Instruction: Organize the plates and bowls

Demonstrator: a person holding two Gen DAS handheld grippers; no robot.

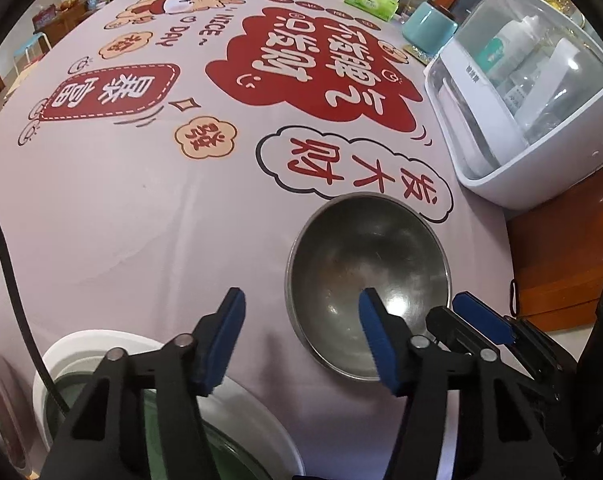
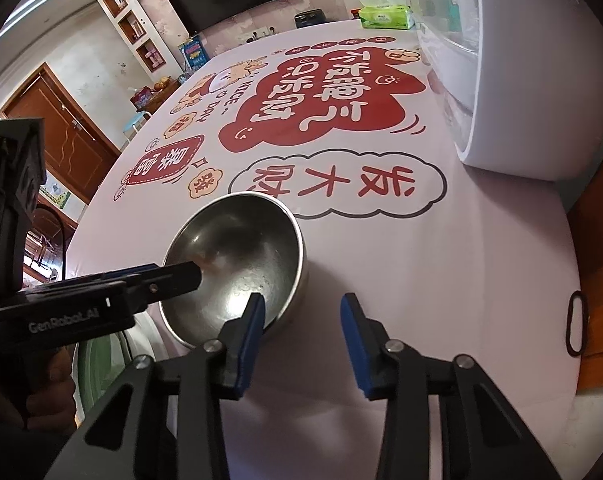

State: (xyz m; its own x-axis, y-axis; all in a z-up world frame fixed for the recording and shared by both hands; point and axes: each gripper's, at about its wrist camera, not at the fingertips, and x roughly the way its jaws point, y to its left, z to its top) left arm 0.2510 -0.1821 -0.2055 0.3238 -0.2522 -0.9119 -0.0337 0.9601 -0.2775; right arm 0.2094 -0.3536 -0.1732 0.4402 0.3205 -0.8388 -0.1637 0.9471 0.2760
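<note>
A steel bowl [image 1: 367, 272] stands upright on the printed tablecloth [image 1: 141, 200]. My left gripper [image 1: 301, 296] straddles the bowl's left rim, one blue pad inside and one outside, with a wide gap and no pad pressing. My right gripper [image 2: 303, 302] straddles the near right rim of the same bowl [image 2: 241, 256] in the same way, its pads clear of the metal. In the right wrist view the left gripper's fingers [image 2: 173, 280] reach in from the left. A white plate [image 1: 61, 360] holding a green dish [image 1: 173, 420] lies under the left gripper.
A white cabinet with a clear lid [image 1: 521, 100] stands at the right, close to the bowl. Behind it are a teal cup [image 1: 429, 26] and a green tissue pack [image 1: 371, 0]. A black cable [image 1: 9, 280] hangs at the left. The table's wooden edge [image 1: 561, 260] is at the right.
</note>
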